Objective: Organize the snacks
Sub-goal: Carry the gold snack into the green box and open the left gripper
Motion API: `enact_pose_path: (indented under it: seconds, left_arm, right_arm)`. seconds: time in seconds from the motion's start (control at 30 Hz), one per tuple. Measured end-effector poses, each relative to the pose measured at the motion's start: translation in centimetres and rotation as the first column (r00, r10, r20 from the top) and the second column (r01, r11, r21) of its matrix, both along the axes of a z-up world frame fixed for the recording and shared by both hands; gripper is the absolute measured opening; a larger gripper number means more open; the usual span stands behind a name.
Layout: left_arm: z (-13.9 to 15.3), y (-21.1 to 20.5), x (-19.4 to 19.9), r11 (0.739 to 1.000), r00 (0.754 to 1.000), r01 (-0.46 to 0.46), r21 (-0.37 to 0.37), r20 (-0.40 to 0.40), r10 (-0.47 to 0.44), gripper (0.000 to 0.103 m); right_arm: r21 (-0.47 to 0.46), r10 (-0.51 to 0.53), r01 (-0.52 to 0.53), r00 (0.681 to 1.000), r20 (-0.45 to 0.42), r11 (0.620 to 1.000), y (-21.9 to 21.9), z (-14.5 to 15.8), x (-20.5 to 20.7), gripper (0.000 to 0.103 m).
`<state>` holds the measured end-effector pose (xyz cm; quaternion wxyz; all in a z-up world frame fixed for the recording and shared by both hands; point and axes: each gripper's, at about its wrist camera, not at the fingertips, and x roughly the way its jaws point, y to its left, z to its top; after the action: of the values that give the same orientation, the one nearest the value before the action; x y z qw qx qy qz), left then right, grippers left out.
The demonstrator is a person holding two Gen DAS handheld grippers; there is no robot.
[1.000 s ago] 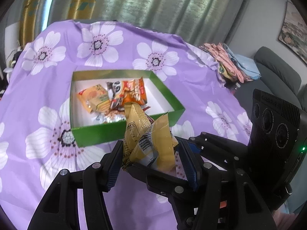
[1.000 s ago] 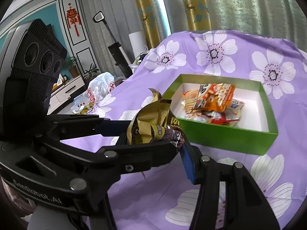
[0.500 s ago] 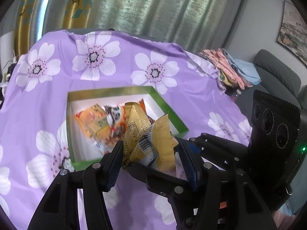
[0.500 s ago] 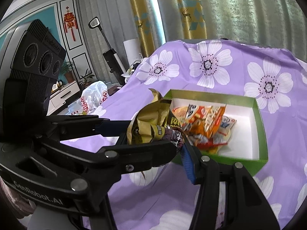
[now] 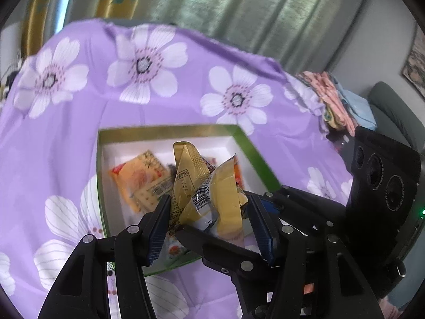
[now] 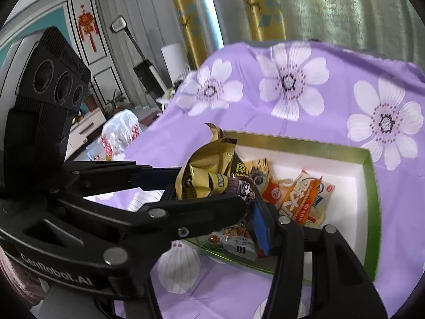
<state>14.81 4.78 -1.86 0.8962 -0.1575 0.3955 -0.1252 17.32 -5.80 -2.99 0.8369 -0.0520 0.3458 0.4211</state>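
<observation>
- A purple cloth (image 5: 186, 101) printed with big white flowers covers the desk and fills most of both views; folds run across it.
- Grey-green curtains (image 5: 239, 13) hang behind the desk, with a yellow patterned panel (image 6: 263, 5) beside them.
- A grey sofa (image 5: 390, 106) stands off to the right in the left wrist view, with a pile of folded cloths (image 5: 337, 98) at the desk's far right edge.
- A green box (image 5: 249, 151) with a white inside sits open on the cloth, below and just ahead of both tools.
- Inside the box lie several snack packets: an orange cracker packet (image 5: 138, 178) on one side, an orange-and-white packet (image 6: 305, 199) on the other, and a small packet showing nuts (image 6: 236, 235) near the front wall.
- The left tool (image 5: 209, 218) is partly closed, its blue-faced pads pressing both sides of a crumpled gold snack packet (image 5: 207, 186), which stands up between them above the near part of the box.
- The right tool (image 6: 212, 186) is likewise partly closed on the same bunch of wrappers, seen here as a gold snack bag (image 6: 204, 175) with a dark purple wrapper (image 6: 239, 188) against it.
- A white plastic bag (image 6: 119, 133) with red print lies beyond the desk's left edge.
- A red knot ornament (image 6: 87, 26) hangs on the far wall.
</observation>
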Motion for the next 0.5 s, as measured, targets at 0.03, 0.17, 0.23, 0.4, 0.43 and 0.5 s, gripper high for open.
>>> enact_pose_path:
  seconds: [0.03,0.17,0.23,0.4,0.43,0.5]
  left_arm:
    - [-0.6,0.1,0.2,1.0,1.0,-0.003,-0.002,-0.015,0.003,0.058]
    - [-2.5,-0.1,1.0,1.0,0.998,-0.006,-0.008,-0.055,0.006,0.058]
    - [-2.9,-0.3,1.4,1.0,0.998,-0.005,-0.007,-0.062,0.004,0.058]
    - [-3.9,-1.0,2.5,1.0,0.996,0.003,-0.003,-0.085,-0.003,0.058]
    - [-4.0,-1.1,2.8,1.0,0.996,0.005,-0.001,-0.09,-0.005,0.058]
    - [-4.2,-1.3,3.1,1.0,0.995,0.008,0.001,-0.097,-0.008,0.058]
  right_arm:
    - [-0.012,0.002,-0.002,1.0,-0.01,1.0,0.2,-0.6,0.2,0.053]
    - [-0.05,0.001,-0.003,0.999,-0.039,0.999,0.7,-2.5,0.8,0.053]
    - [-0.059,-0.009,0.006,0.999,-0.051,0.998,0.6,-3.1,1.2,0.053]
    - [-0.098,-0.038,0.033,0.998,-0.056,0.995,0.4,-3.9,2.1,0.054]
    - [-0.108,-0.045,0.039,0.997,-0.055,0.993,0.3,-4.0,2.2,0.054]
    - [-0.114,-0.051,0.044,0.997,-0.059,0.993,0.1,-4.2,2.4,0.054]
